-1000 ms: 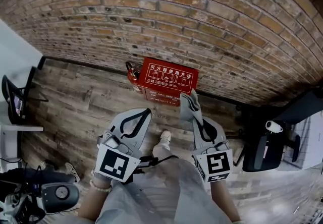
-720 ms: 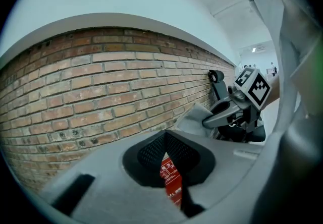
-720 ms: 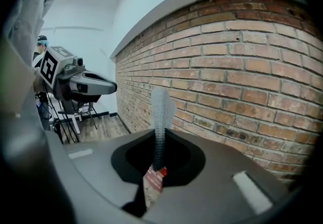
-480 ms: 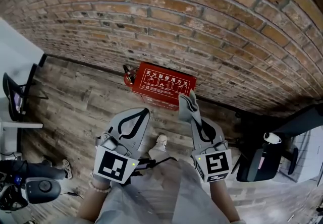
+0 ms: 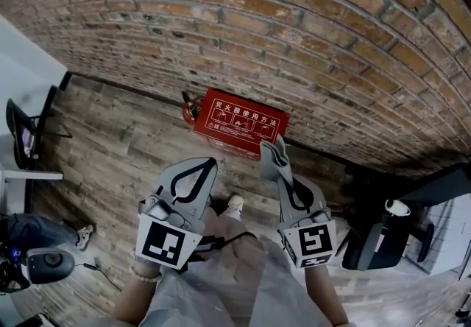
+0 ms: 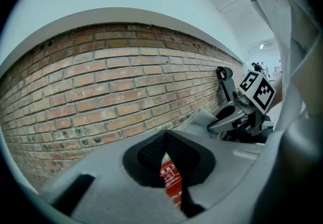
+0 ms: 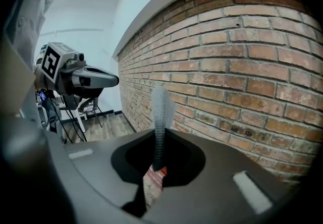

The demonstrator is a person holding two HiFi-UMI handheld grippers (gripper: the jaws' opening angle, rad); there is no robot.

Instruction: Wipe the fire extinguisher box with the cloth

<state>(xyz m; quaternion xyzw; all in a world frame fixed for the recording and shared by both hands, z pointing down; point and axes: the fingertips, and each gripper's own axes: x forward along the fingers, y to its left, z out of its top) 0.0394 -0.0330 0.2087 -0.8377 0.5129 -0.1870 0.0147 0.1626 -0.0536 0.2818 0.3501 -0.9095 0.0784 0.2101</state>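
Holding, left gripper: we carry it on the near side of the fire extinguisher box, towards the box's left end and apart from it. Its jaws are pressed together on nothing.
Left gripper view: the tips of our left gripper meet. Through the slit under them we see only a red strip of the box with white print, whereas the head view gives the whole lid.
Fire extinguisher: just beside the box's left end. Only the head view shows it.
Box: on the wooden floor at the foot of the brick wall, printed lid up.
Cloth: grey, over the box's right front corner in the head view. We cannot tell whether it touches.
Right gripper: on the near side of the box's right end, clenched on the cloth.
Right gripper view: the cloth stands up edge-on from the tips of our right gripper, a thinness the head view hides.
Office chair: black, well to the right of the box.
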